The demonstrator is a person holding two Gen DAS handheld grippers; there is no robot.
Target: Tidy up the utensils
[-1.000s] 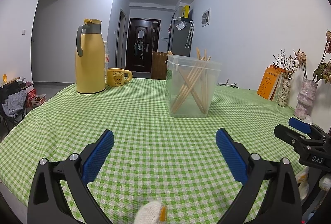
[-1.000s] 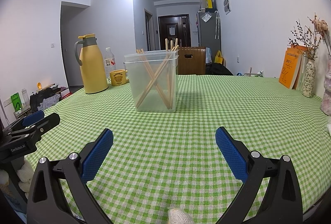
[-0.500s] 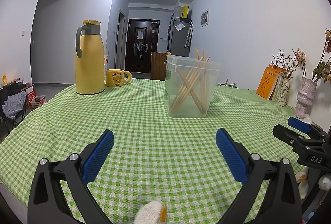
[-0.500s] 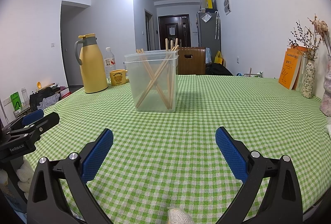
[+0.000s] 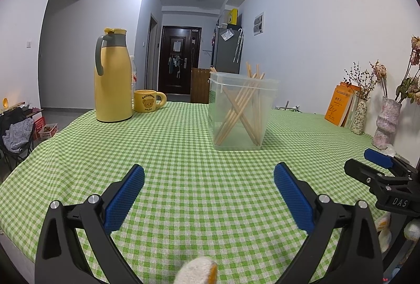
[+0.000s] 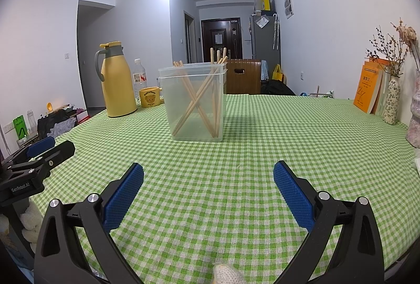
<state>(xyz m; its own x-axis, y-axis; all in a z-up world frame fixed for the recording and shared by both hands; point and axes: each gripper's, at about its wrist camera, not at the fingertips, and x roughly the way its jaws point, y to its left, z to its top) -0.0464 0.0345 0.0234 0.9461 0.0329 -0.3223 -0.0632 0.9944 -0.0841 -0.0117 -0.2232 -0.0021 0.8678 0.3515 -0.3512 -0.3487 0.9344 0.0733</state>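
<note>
A clear plastic container (image 5: pixel 240 113) (image 6: pixel 195 104) stands upright on the green checked tablecloth (image 5: pixel 183 166) (image 6: pixel 249 152), holding several wooden chopsticks (image 5: pixel 241 105) (image 6: pixel 199 100) that lean crossed inside it. My left gripper (image 5: pixel 208 179) hovers open over the cloth, well short of the container and slightly left of it, with nothing between its blue pads. My right gripper (image 6: pixel 208 177) is likewise open and empty, short of the container. Each gripper shows at the edge of the other's view: the right gripper (image 5: pixel 380 166) and the left gripper (image 6: pixel 42 150).
A yellow thermos jug (image 5: pixel 113 76) (image 6: pixel 115 79), a yellow bear mug (image 5: pixel 148 101) (image 6: pixel 150 97) and a water bottle (image 6: pixel 139 76) stand at the table's far left. Vases with dried flowers (image 5: pixel 386 124) (image 6: pixel 392 100) and orange books (image 5: pixel 340 105) (image 6: pixel 367 89) line the right wall. The table's left edge drops off near a cluttered chair (image 5: pixel 15 126).
The left wrist view has dipped slightly, so the container and jug sit a little lower than a second ago. The right gripper is nearly still. Both stay open.
</note>
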